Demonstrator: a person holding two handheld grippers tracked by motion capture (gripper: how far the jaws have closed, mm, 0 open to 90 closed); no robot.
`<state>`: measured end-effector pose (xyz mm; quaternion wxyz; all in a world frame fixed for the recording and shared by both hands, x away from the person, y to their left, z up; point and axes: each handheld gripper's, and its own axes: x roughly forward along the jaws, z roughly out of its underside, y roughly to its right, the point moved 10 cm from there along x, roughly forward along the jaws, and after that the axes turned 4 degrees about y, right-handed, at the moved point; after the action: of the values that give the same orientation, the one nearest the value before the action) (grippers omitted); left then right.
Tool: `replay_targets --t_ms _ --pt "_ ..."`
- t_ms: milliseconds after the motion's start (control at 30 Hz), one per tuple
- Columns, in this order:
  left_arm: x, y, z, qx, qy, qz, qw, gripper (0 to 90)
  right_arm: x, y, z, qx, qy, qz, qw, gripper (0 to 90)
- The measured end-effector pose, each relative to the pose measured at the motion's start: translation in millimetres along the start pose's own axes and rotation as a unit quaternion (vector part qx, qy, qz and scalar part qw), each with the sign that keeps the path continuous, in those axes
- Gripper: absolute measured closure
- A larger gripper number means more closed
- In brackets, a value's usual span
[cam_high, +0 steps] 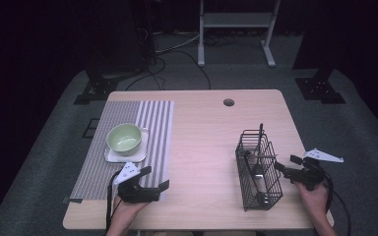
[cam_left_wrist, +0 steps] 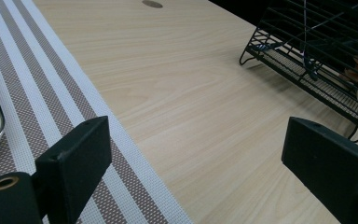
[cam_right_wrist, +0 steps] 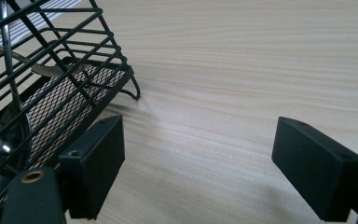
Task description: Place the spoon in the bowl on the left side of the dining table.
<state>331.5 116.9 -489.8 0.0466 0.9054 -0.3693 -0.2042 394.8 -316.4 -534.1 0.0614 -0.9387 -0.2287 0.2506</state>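
**Two open grippers held beside a wire basket on a wooden table**

A black wire basket (cam_high: 259, 169) is seen standing on the right part of a light wooden table (cam_high: 202, 147). Utensils are held inside it: a dark handle (cam_high: 261, 132) rises above the rim, and a metal spoon (cam_right_wrist: 9, 126) is made out through the wires in the right gripper view, resting on the mesh floor.

The right gripper (cam_high: 288, 167) is held just to the right of the basket, close to its side but not touching it. Its jaws are spread wide apart with nothing between them; in its own view, bare wood is seen in the gap and the basket's corner foot (cam_right_wrist: 133, 95) lies just beyond the left jaw.

The left gripper (cam_high: 155, 179) is held well to the left of the basket, at the near edge of a striped placemat (cam_high: 123, 147). Its jaws are likewise parted and empty, and the basket is seen ahead of it across the wood.

Farther left of the basket, on the placemat, a pale green bowl (cam_high: 124, 137) is set on a white square plate (cam_high: 112, 156).
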Motion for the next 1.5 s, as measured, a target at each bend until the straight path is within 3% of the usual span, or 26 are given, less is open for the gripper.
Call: replay_targets --t_ms 400,567,1033,1500 --pt "9.2 16.0 -5.5 0.015 0.0 0.016 0.9998 7.6 -0.1 -0.3 0.1 -0.003 0.0 0.001 1.0 16.0" --pt "16.4 28.7 -9.8 0.024 0.002 0.032 0.9992 7.6 -0.1 -0.1 0.1 -0.003 0.0 0.002 1.0 16.0" --pt "27.3 41.3 -20.4 0.016 0.005 0.045 0.9988 7.6 0.1 -0.4 0.5 -0.005 -0.002 0.003 1.0 16.0" --pt "48.1 63.6 -29.0 0.014 0.006 0.075 0.9971 7.6 -0.2 -0.6 0.4 -0.004 -0.001 0.0 1.0 16.1"
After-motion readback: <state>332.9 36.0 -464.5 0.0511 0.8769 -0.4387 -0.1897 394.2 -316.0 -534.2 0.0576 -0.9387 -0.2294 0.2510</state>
